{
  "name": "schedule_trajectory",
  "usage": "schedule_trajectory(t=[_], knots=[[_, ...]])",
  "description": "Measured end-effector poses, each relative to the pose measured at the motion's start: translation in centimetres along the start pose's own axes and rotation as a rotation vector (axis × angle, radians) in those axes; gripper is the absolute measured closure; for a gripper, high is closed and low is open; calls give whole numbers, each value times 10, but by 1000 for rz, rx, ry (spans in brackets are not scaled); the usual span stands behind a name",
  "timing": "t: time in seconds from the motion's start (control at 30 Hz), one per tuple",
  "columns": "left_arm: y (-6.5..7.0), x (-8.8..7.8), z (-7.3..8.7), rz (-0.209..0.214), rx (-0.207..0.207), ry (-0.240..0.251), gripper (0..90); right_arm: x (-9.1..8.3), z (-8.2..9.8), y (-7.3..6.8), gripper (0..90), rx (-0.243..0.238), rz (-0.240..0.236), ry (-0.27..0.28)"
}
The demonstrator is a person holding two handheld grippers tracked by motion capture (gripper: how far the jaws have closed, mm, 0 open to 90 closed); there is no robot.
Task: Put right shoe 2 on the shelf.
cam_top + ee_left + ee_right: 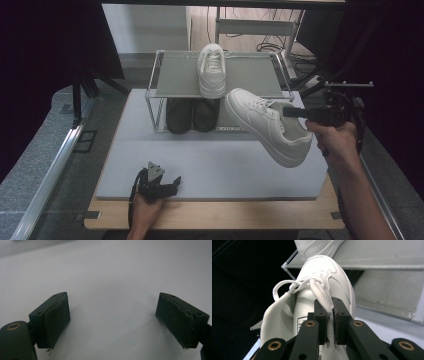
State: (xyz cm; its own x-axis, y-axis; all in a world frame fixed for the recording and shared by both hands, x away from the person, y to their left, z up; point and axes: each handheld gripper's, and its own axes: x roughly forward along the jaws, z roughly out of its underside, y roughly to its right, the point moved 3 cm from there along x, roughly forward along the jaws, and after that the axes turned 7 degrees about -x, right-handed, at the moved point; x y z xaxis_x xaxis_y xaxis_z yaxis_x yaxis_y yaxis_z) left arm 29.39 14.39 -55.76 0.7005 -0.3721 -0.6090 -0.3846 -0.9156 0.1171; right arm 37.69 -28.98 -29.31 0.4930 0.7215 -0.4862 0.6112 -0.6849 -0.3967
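Observation:
A white sneaker [267, 127] hangs tilted in the air to the right of a shoe rack [175, 75], its toe pointing toward the rack. My right gripper [295, 112] is shut on it near the opening. In the right gripper view the jaws of my right gripper [330, 315] pinch the upper edge of the white sneaker [322, 272] together with a lace. A second white sneaker [211, 70] stands on the rack's top shelf. My left gripper [172, 182] rests low over the grey mat [210, 160] near the front edge. There my left gripper [112, 315] stands open with nothing between its jaws.
Two dark shoes [192, 115] sit under the rack's top shelf. The mat lies on a wooden table [215, 217]. A metal rail [50, 170] runs along the left side, and desk legs and cables [280, 45] stand behind the rack.

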Motion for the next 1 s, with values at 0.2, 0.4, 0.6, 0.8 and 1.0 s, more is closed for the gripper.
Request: schedule_trajectory(t=[0.2,0.4,0.6,0.8,1.0], knots=[[0,0,0,0,0,0,120,-1,-15,4,835,4,42,25],[0,0,0,0,-1,0,120,11,-29,12,833,20,92,43],[0,0,0,0,0,0,120,30,-41,21,831,46,125,60],[0,0,0,1,-1,2,120,50,-52,28,828,78,150,71],[0,0,0,0,0,0,120,67,-64,35,825,103,170,90]])
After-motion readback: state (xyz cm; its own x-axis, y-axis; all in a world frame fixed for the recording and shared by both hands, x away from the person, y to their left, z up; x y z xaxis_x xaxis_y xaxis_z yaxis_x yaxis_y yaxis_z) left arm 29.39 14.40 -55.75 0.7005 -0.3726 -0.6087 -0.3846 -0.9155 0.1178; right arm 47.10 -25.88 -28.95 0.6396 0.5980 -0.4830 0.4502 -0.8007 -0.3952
